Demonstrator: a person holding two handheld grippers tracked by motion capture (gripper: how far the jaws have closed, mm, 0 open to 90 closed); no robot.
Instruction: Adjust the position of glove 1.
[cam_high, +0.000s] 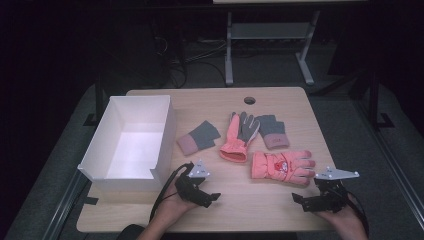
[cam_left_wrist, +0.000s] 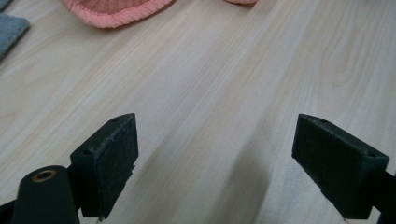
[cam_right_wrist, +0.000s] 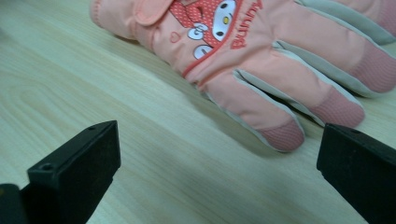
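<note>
- The left tongs are held at the near edge of the desk; the jaws are spread wide over bare wood and nothing is gripped.
- The right tongs are held near the front right corner of the desk; the jaws are likewise spread apart and empty.
- In the right gripper view, a pink glove printed with a cartoon figure and the word "Bunny" is seen just beyond the jaws, its fingertips nearest. Its cuff is cut off by the upper frame edge.
- In the high view, this pink glove lies flat, fingers to the right, between the two tongs and slightly farther off.
- A second pink glove with a grey palm lies beyond it, fingers pointing away. Only its cuff edge is caught in the left gripper view.
- Two grey mitts with pink cuffs flank that glove; their exact form is hard to make out.
- An open white box stands at the left of the desk.
- Beyond the desk, the room is dark; cables and a table frame are dimly seen.
</note>
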